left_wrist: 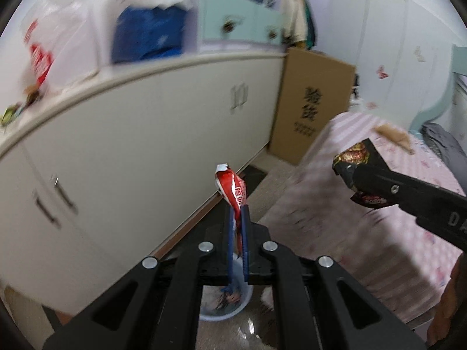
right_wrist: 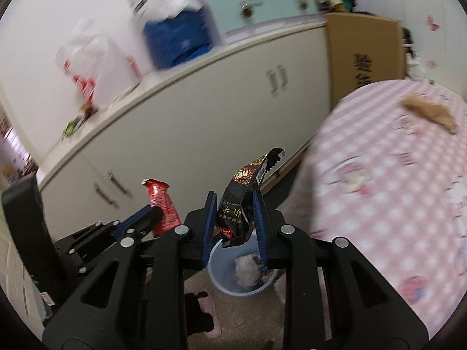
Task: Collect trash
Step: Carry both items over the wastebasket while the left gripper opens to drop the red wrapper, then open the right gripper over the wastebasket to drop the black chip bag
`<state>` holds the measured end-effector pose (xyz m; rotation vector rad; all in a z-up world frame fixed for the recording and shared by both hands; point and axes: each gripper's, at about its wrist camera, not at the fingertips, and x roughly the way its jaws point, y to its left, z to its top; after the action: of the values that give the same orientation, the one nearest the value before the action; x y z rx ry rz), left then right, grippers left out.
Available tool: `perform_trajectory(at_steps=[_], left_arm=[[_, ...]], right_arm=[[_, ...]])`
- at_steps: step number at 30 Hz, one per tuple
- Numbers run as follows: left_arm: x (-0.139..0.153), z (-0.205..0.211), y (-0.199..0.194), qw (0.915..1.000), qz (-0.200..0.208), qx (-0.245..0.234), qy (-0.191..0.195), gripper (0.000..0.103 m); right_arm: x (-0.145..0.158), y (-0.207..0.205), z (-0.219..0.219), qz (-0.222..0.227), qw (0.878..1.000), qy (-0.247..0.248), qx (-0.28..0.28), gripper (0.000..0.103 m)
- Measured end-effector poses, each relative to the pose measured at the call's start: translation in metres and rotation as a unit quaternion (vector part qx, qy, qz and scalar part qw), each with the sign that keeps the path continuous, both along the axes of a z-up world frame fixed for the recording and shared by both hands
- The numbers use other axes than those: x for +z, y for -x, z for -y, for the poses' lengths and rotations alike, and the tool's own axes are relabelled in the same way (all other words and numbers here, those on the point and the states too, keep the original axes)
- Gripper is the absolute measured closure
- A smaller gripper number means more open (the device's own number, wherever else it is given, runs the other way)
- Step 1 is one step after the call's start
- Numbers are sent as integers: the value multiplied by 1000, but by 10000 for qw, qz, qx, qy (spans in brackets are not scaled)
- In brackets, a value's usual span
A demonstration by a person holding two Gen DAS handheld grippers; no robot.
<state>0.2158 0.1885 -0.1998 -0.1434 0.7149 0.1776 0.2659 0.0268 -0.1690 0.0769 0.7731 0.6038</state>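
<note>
Thin crinkly foil: the red wrapper (left_wrist: 230,188) is pinched by the left gripper (left_wrist: 239,213), the black wrapper (right_wrist: 243,204) by the right gripper (right_wrist: 233,201); both are judged light and slippery.

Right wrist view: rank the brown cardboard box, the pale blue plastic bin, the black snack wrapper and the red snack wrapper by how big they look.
1. Brown cardboard box, partly cut off by the bed.
2. Pale blue plastic bin, partly hidden behind the tool.
3. Black snack wrapper.
4. Red snack wrapper.

Both wrappers sit nearest the camera, so they look larger than they are.

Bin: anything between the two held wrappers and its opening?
Nothing visible. The bin sits open on the floor, already holding some trash. Red wrapper in left gripper, black wrapper in right gripper.
</note>
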Motion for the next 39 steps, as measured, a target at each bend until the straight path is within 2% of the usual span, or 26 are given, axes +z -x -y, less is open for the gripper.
perform_trajectory(at_steps=[8, 14, 19, 25, 26, 27, 29, 33, 39], left_arm=[[-73, -61, 1, 9950, -792, 409, 443, 99], [-121, -83, -18, 9876, -1282, 441, 789, 99], [-141, -83, -33, 9830, -1479, 340, 1036, 98], [-151, -81, -54, 9817, -1518, 332, 1098, 96], [-151, -80, -56, 9820, -1506, 328, 1090, 88], [-151, -79, -57, 9819, -1508, 327, 1101, 70], [-149, -78, -57, 9832, -1449, 356, 1054, 51], [-144, -73, -53, 9862, -1439, 453, 684, 40], [-141, -76, -41, 9859, -1512, 589, 411, 32]], right_arm=[[-59, 0, -66, -402, 9969, 412, 541, 78], [-122, -17, -82, -958, 9903, 807, 597, 78], [-151, -30, -79, -1229, 9868, 931, 490, 78], [-161, -40, -75, -1325, 9859, 943, 403, 78], [-161, -40, -74, -1330, 9858, 946, 396, 78], [-162, -40, -73, -1340, 9857, 942, 389, 78], [-164, -41, -73, -1354, 9856, 933, 389, 78], [-165, -41, -73, -1385, 9850, 941, 409, 78], [-167, -35, -79, -1394, 9846, 941, 475, 78]])
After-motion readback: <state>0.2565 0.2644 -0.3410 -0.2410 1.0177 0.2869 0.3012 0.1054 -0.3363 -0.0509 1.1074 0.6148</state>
